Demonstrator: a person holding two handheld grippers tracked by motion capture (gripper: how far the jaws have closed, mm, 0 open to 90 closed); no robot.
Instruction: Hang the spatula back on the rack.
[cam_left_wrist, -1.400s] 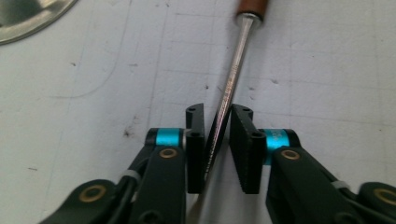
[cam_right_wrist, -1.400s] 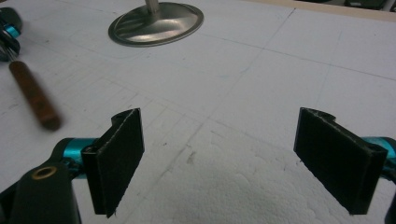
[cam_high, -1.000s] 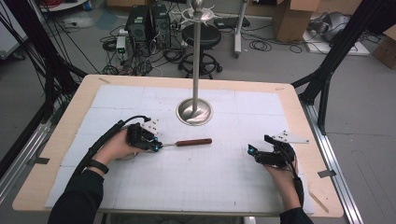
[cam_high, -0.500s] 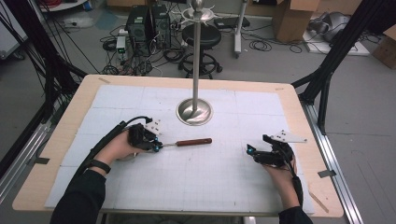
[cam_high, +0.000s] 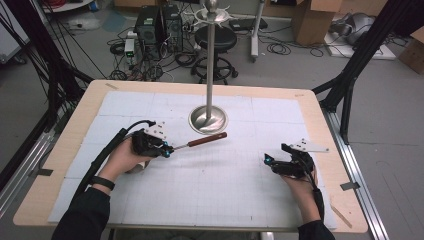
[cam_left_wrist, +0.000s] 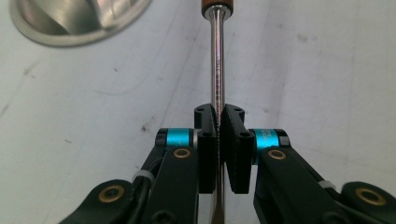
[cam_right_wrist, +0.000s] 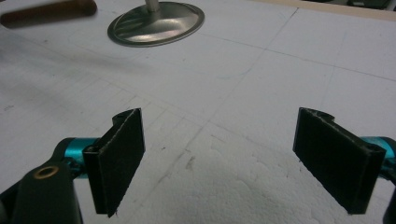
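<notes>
The left gripper (cam_left_wrist: 218, 135) clamps a brown-handled steel-shafted tool (cam_high: 200, 142) just beside the round steel stand base (cam_high: 208, 120); the right gripper (cam_right_wrist: 219, 158), jaws wide apart, rests well clear on the white gridded table mat (cam_high: 225, 185).

The screwdriver (cam_high: 200, 142) pairs a polished, glossy metal shaft with a smooth reddish-brown wooden-looking handle, the stand's round base (cam_high: 208, 119) is shiny brushed metal, the right gripper's pads (cam_right_wrist: 120, 154) are matt black and rubbery, and the tabletop sheet (cam_high: 240, 190) is white, rough foam.
</notes>
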